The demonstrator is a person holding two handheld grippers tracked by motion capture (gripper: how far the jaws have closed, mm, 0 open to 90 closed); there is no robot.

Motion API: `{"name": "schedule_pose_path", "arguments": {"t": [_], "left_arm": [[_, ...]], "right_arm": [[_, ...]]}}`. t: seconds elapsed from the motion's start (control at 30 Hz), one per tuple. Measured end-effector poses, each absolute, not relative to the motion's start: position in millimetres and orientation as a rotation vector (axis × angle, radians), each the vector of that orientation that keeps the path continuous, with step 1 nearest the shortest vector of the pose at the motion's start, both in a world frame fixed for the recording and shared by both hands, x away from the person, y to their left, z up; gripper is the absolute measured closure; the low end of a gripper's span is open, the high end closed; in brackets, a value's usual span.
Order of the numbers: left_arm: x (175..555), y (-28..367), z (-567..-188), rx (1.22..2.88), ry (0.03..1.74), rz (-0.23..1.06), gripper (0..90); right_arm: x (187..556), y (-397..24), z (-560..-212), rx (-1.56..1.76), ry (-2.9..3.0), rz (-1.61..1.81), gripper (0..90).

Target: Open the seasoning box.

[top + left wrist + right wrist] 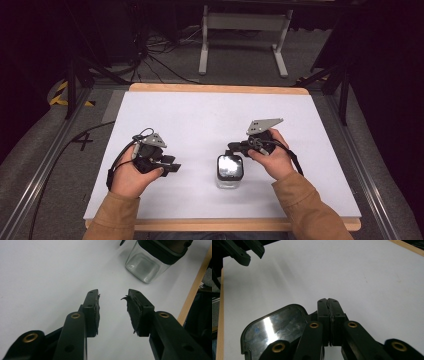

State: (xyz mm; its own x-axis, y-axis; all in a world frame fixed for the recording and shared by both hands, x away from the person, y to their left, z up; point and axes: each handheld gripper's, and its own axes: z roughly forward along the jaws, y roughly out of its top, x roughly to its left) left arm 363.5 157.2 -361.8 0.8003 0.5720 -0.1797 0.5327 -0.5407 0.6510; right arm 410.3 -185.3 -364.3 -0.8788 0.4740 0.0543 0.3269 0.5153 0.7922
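Partly hidden jar (274, 332), perhaps lidded

The jar (152, 261) is cut off at the left gripper view's top edge; in the right gripper view the right gripper (328, 305) hides part of its lid (274, 327)

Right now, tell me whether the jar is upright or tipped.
Upright: the jar stands on its base on the table, black lid on top.
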Motion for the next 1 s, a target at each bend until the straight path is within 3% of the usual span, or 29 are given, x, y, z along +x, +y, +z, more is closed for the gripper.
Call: {"name": "schedule_pose_path", "arguments": {"t": [1.0], "left_arm": [[361, 146, -364, 2.284, 0.786, 0.042, 63.6]], "right_arm": [[411, -186, -365, 0.71, 2.586, 1.305, 90.0]]}}
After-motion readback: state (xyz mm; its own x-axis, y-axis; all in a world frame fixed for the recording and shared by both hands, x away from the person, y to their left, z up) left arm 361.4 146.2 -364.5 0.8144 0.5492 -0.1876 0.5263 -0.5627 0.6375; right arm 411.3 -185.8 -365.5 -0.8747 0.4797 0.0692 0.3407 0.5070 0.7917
